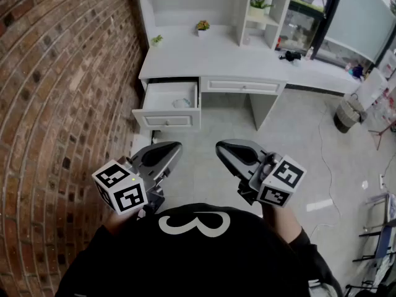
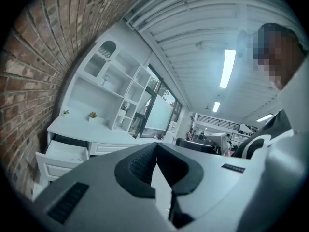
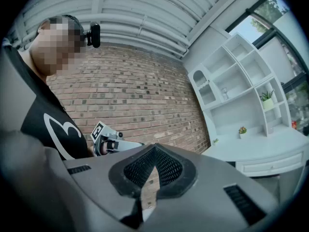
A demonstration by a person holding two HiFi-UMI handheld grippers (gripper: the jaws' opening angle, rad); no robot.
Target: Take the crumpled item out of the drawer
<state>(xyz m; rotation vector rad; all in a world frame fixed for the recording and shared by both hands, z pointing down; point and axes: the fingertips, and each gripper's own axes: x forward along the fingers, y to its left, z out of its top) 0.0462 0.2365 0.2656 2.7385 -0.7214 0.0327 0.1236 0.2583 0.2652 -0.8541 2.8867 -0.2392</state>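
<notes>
1. The drawer (image 1: 166, 120) stands pulled open under the left end of the table (image 1: 204, 57), at about 11 o'clock from the person in the head view. The crumpled item (image 1: 181, 103) is a small pale wad lying inside on the drawer's bottom, toward its 3 o'clock side and near the front panel.

2. The left tool (image 1: 174, 147) and the right tool (image 1: 223, 146) are both clenched with nothing between the jaws. They are held roughly level, close to the body and well apart from the drawer.

3. The step in hand looks like the approach – nothing has been reached yet, so the task is at its start.

4. To do it well, step toward 11 o'clock until the drawer sits directly below the tools. The brick wall (image 1: 55, 73) crowds the drawer's 9 o'clock side, so the right tool probably has the freer path to the wad.

5. Release the jaws before entering the drawer, tip the tool downward, and come in from above rather than over the front panel.

6. Straddle the wad at its bulkiest part and close gently. Something this light may skid along the bottom or slip out if only an edge is pinched.

7. Lift straight up until clear of the drawer's walls – avoid knocking the front panel, which could push the drawer shut.
</notes>
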